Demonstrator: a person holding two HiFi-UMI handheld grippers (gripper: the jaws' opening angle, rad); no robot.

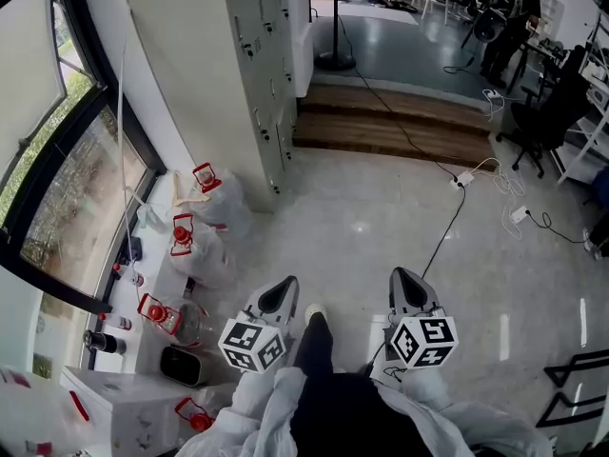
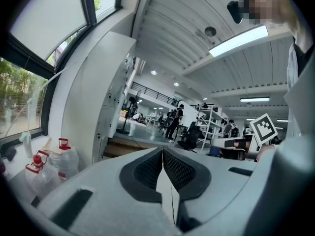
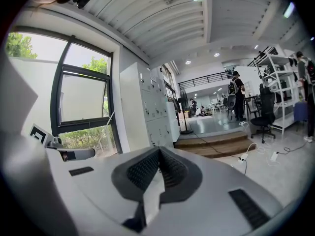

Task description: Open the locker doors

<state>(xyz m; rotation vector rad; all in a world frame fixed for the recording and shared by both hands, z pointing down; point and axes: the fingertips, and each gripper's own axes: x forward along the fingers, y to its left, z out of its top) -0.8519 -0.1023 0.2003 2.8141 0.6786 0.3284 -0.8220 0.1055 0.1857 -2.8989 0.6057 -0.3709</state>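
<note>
A tall bank of pale grey lockers (image 1: 266, 60) stands ahead to the left, its doors closed, small handles showing on the fronts. It also shows in the left gripper view as lockers (image 2: 110, 102) and in the right gripper view as lockers (image 3: 152, 112). My left gripper (image 1: 283, 291) is held low near my body, shut with nothing between its jaws, well short of the lockers. My right gripper (image 1: 403, 281) hangs beside it to the right, also shut and empty. In each gripper view the jaws meet tip to tip: left gripper (image 2: 162, 150), right gripper (image 3: 159, 150).
Clear plastic jugs with red caps (image 1: 205, 193) and a white box (image 1: 124, 407) lie along the window wall at left. A wooden step (image 1: 400, 122) crosses ahead. Black cables and power strips (image 1: 464, 179) trail over the floor at right. People and chairs (image 1: 519, 27) are far back.
</note>
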